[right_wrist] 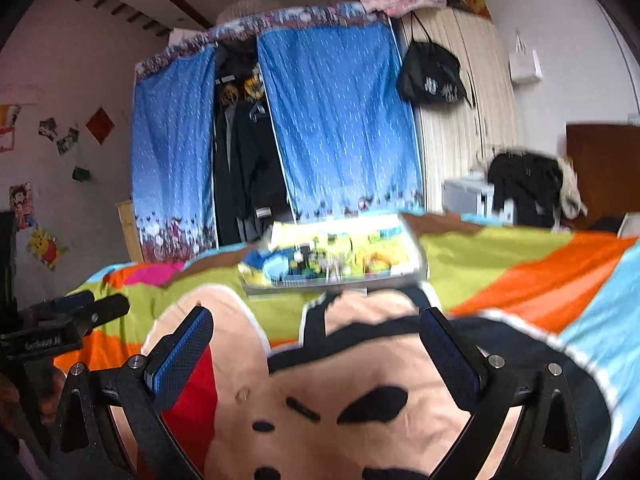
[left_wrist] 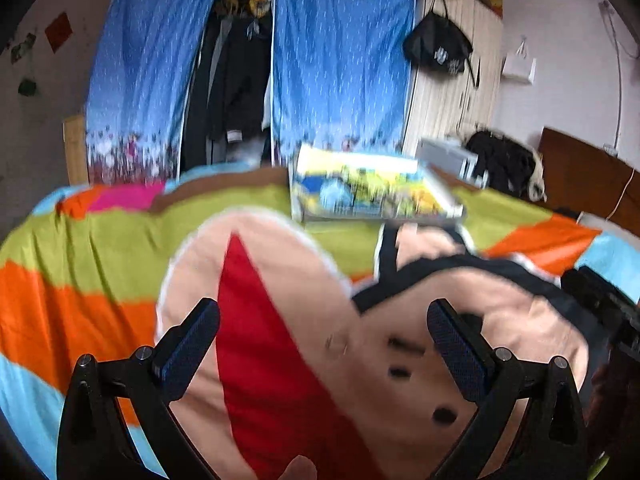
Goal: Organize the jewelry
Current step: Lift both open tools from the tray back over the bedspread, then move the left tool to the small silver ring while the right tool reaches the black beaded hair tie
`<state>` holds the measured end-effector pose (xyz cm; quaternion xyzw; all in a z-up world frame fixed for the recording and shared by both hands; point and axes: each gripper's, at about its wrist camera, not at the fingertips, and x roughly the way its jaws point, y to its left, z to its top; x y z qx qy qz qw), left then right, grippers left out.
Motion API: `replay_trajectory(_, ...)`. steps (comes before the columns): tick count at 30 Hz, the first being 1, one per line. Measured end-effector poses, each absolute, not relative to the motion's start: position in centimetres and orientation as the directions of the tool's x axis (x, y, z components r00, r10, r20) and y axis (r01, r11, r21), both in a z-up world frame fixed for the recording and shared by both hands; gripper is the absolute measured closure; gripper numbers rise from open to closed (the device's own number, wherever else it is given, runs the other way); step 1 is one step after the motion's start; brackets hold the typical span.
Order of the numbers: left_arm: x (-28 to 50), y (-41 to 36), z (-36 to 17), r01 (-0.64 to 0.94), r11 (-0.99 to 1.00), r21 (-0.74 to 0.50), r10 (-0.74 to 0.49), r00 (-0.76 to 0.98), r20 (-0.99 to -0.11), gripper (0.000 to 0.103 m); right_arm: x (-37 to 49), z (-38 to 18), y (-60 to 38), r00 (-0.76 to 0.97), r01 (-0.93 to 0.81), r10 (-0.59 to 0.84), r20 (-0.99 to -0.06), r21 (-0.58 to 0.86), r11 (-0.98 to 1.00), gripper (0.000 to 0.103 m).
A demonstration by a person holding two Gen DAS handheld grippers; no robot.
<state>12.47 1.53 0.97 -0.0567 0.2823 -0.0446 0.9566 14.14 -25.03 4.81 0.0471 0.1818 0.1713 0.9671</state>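
A flat box with a bright cartoon lid (left_wrist: 372,192) (right_wrist: 332,256) lies on the bed ahead of both grippers. On the peach patch of the blanket lies a small pale ring-like piece (left_wrist: 336,344) (right_wrist: 242,394), with a short dark bar-shaped piece (left_wrist: 404,346) (right_wrist: 302,408) beside it; blur hides their detail. My left gripper (left_wrist: 323,312) hovers open over that patch with nothing between its fingers. My right gripper (right_wrist: 316,318) is open and empty too, just right of the left one. Dark oval spots (left_wrist: 444,414) nearby may be blanket print.
The bed carries a striped blanket (left_wrist: 80,248) in green, orange and blue with a peach and red cartoon print. Behind it stands a wardrobe with blue curtains (left_wrist: 340,60). A black bag (right_wrist: 432,76) hangs at the right, and a dark wooden headboard (left_wrist: 580,176) stands at the far right.
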Motion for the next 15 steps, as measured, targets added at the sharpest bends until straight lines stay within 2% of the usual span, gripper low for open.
replay_trajectory(5, 12.2, 1.1, -3.4, 0.069, 0.994, -0.089, -0.108, 0.784, -0.611, 0.002, 15.0, 0.3, -24.7, 0.822, -0.298, 0.337, -0.458, 0.159, 0.941, 0.000)
replay_trajectory(15, 12.6, 0.8, -5.5, 0.102, 0.994, -0.050, -0.110, 0.772, -0.625, 0.002, 13.9, -5.7, -22.8, 0.737, -0.271, 0.318, -0.597, 0.170, 0.948, 0.000)
